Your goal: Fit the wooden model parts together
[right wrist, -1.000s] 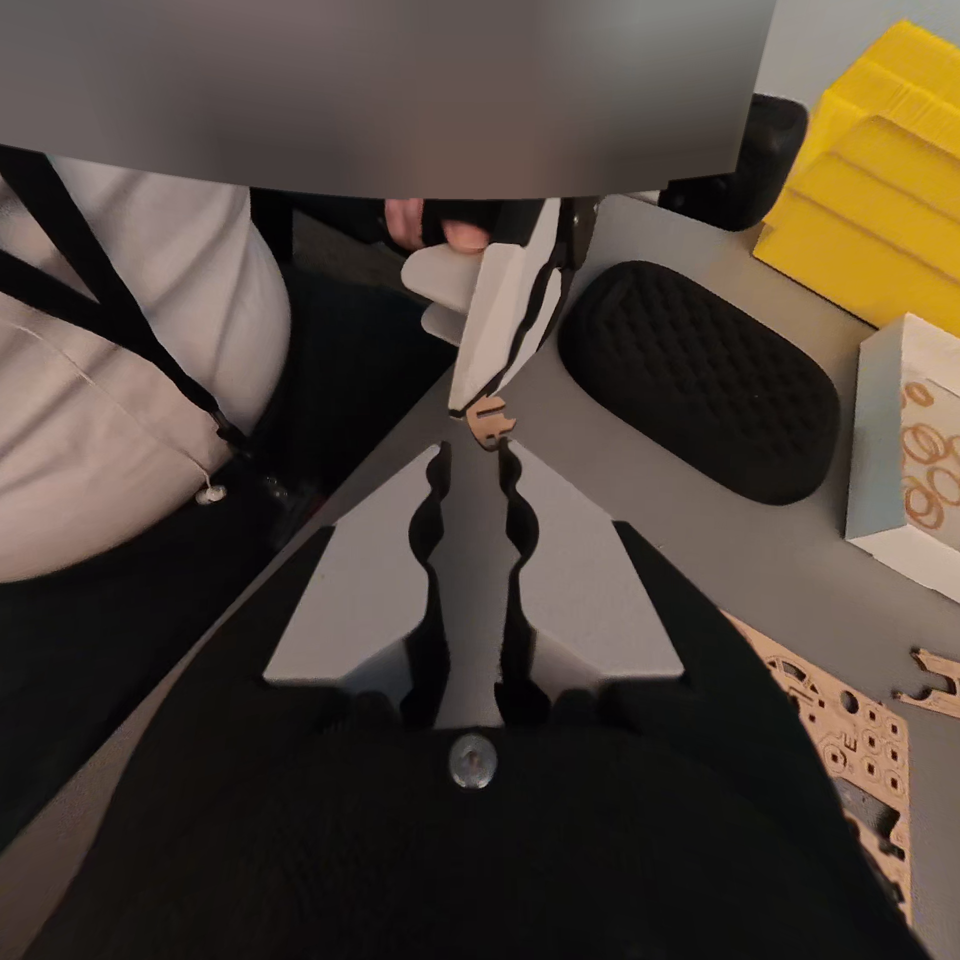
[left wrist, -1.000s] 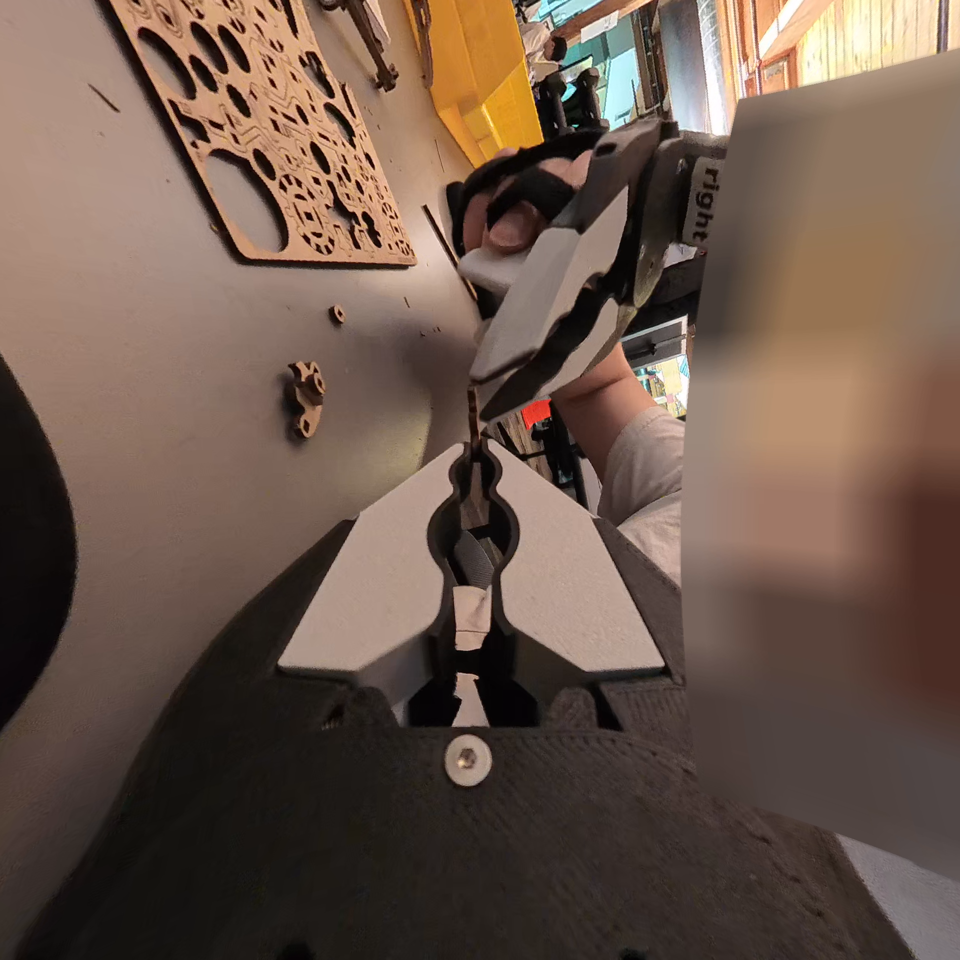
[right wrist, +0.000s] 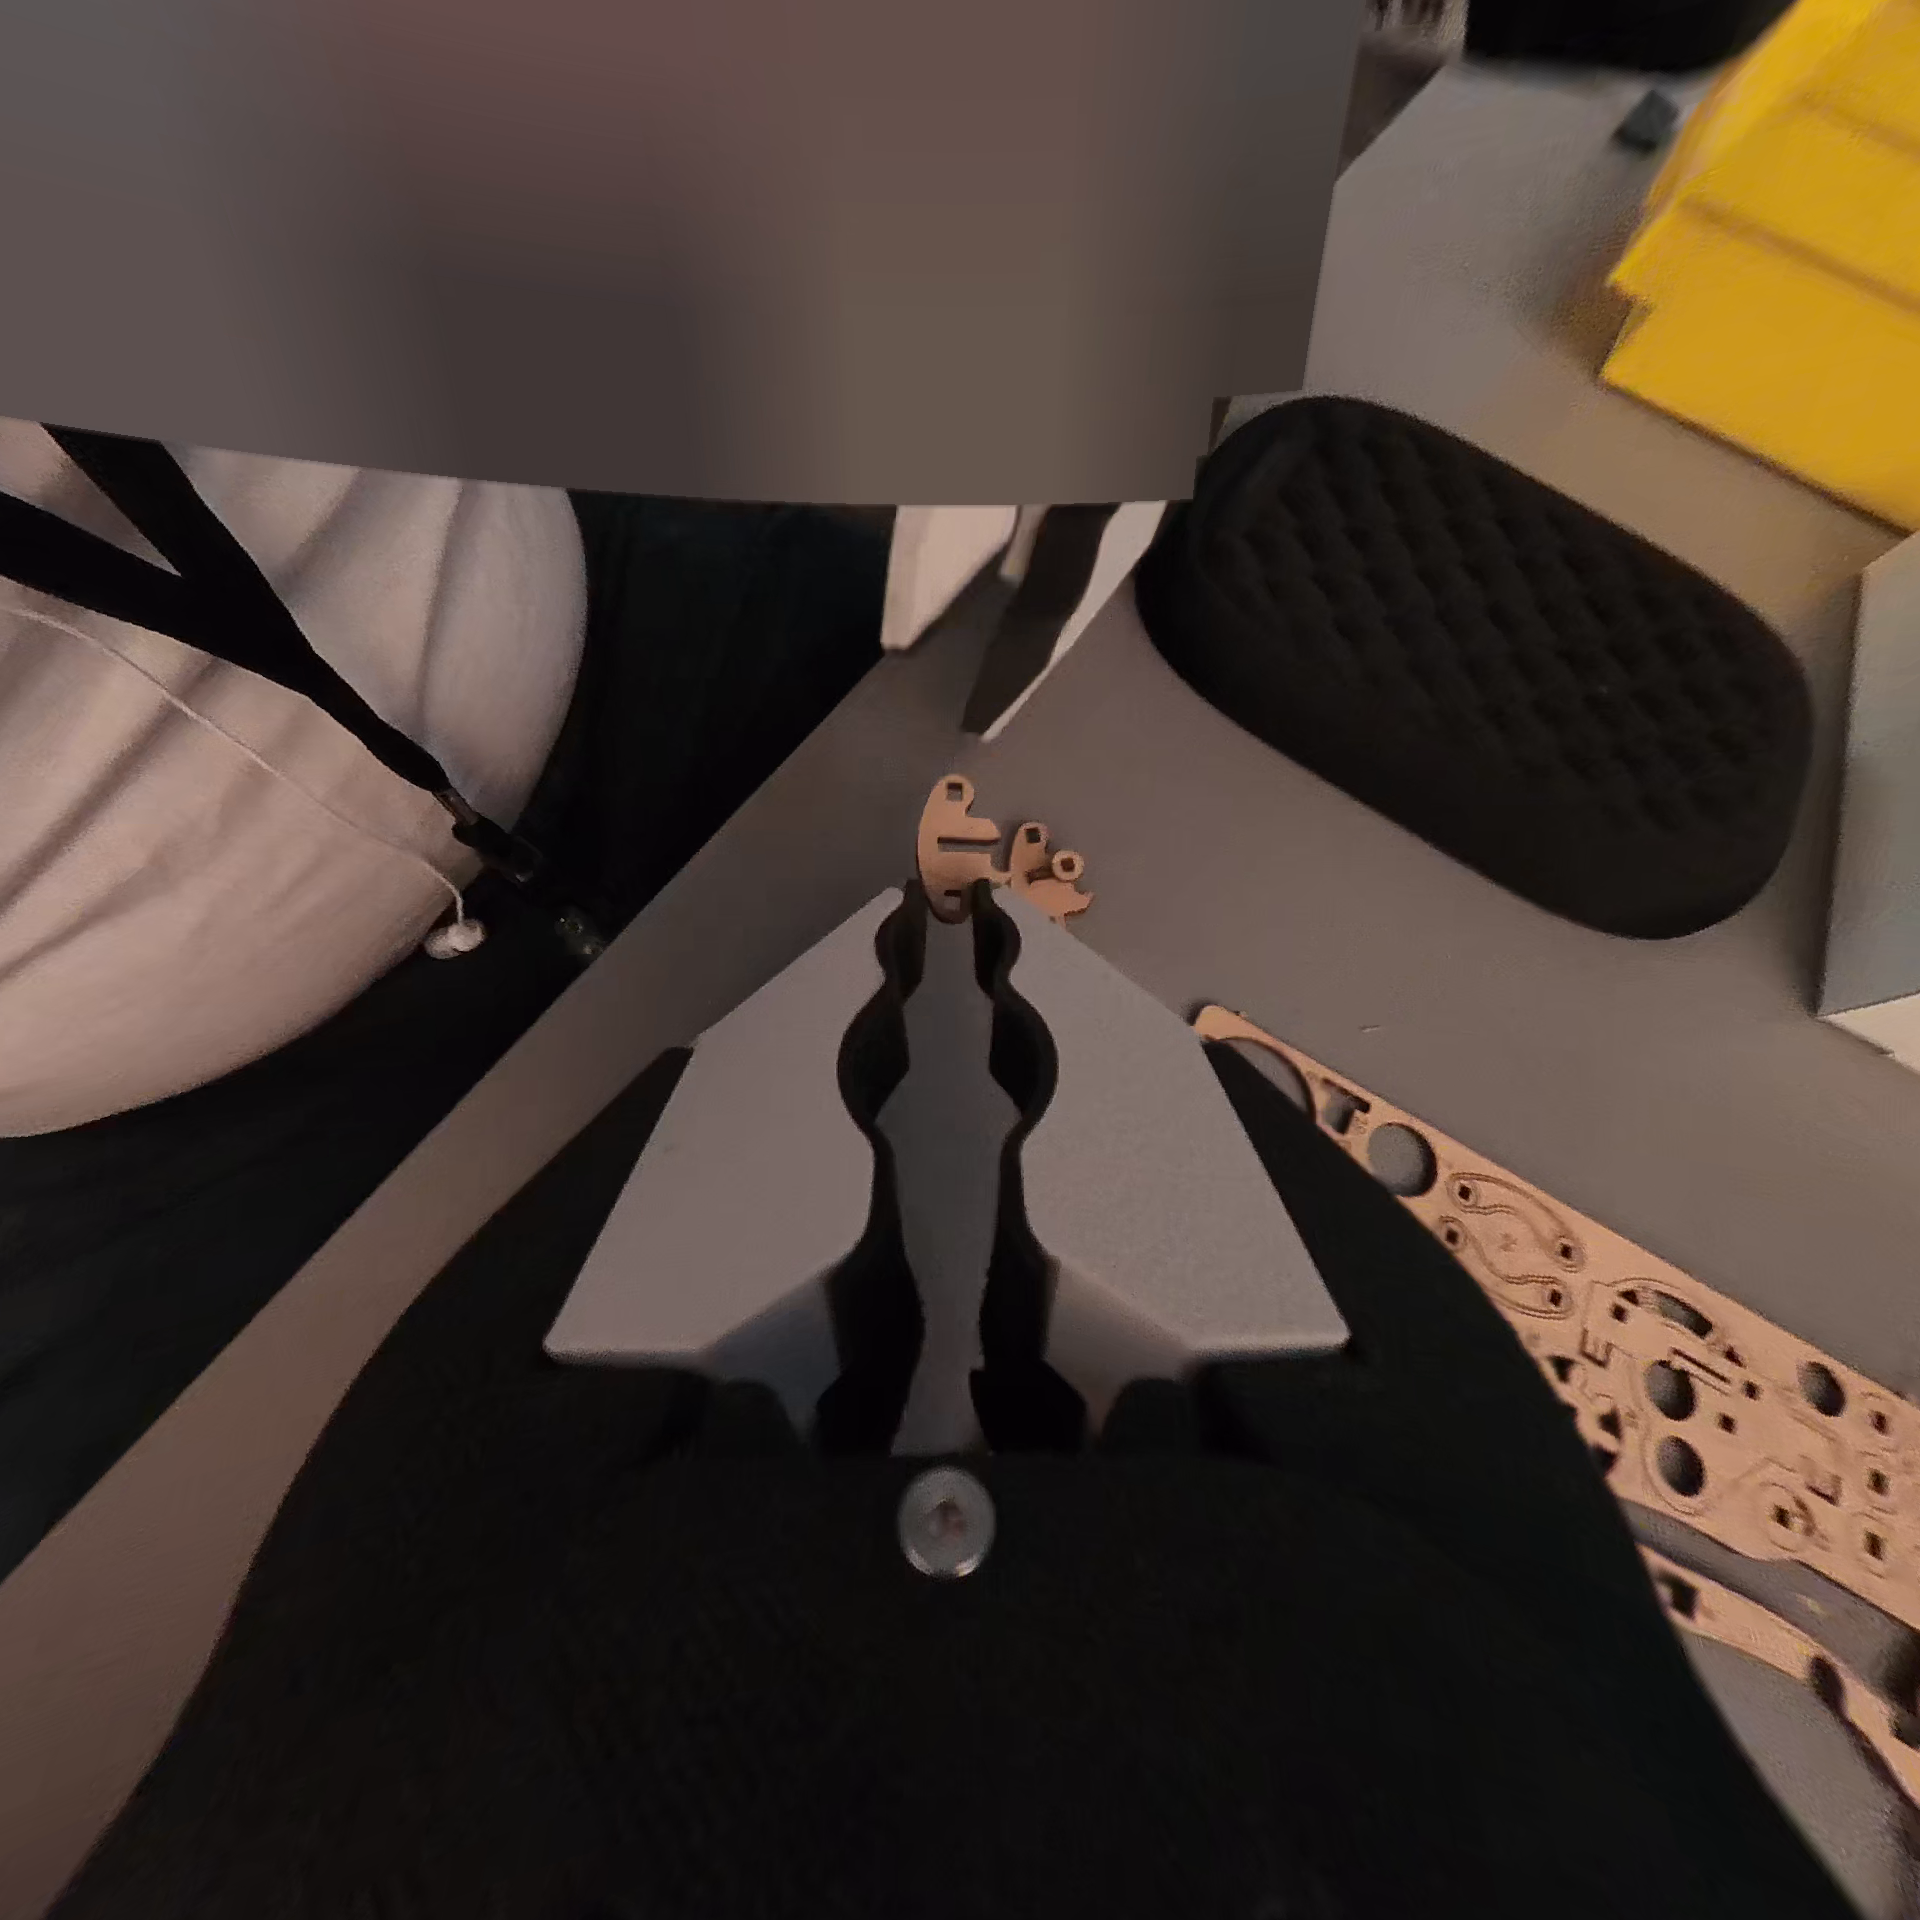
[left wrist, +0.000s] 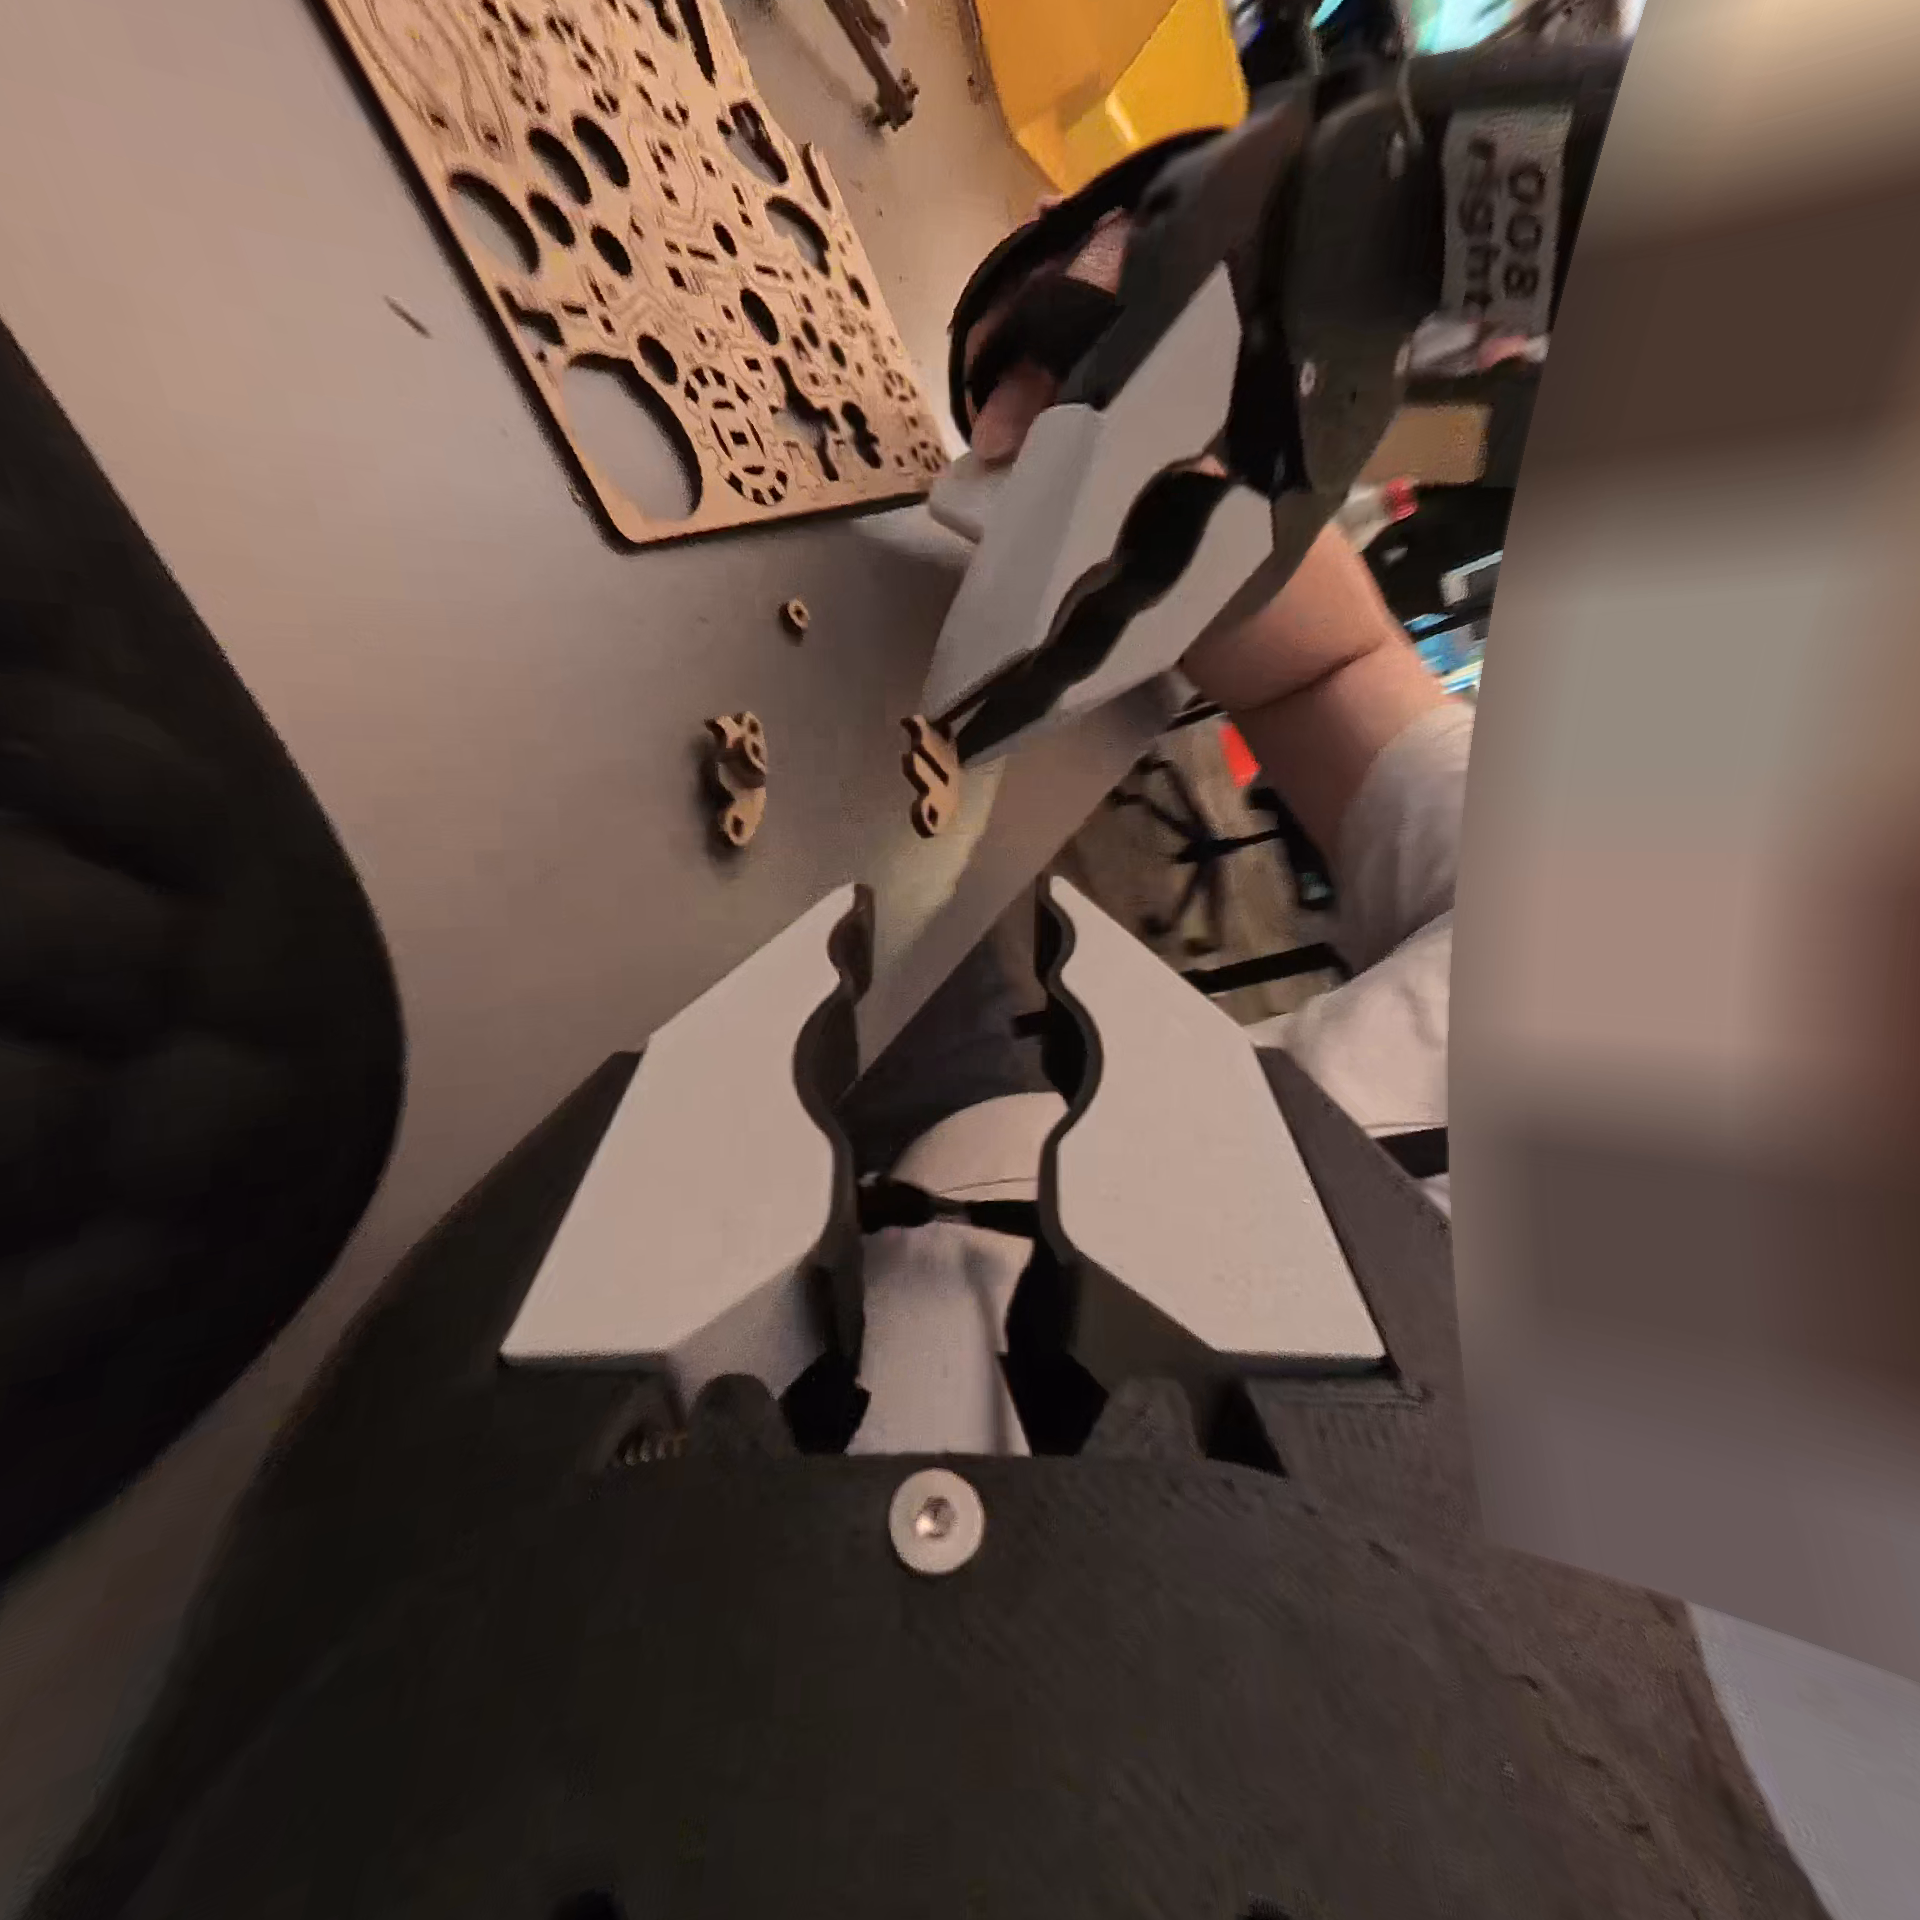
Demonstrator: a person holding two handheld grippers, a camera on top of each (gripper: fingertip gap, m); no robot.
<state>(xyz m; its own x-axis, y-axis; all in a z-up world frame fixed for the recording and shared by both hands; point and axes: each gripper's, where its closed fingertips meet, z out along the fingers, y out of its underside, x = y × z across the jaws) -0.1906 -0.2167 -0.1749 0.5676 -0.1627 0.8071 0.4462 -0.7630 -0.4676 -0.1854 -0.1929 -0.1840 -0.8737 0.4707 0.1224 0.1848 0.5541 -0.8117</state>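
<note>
Currently carrying step: right gripper [right wrist: 948, 906] pinches slotted wooden part [right wrist: 950, 847] at tips, just above grey table [left wrist: 364, 623], near assembled piece [left wrist: 736, 774]. Left gripper [left wrist: 948, 930] wide, empty. Next: align slot, press together.

A grey worktop [right wrist: 1299, 987] carries a black quilted pad [right wrist: 1475, 665] and a yellow bin [right wrist: 1787, 239]; dim, warm light falls across it.
</note>
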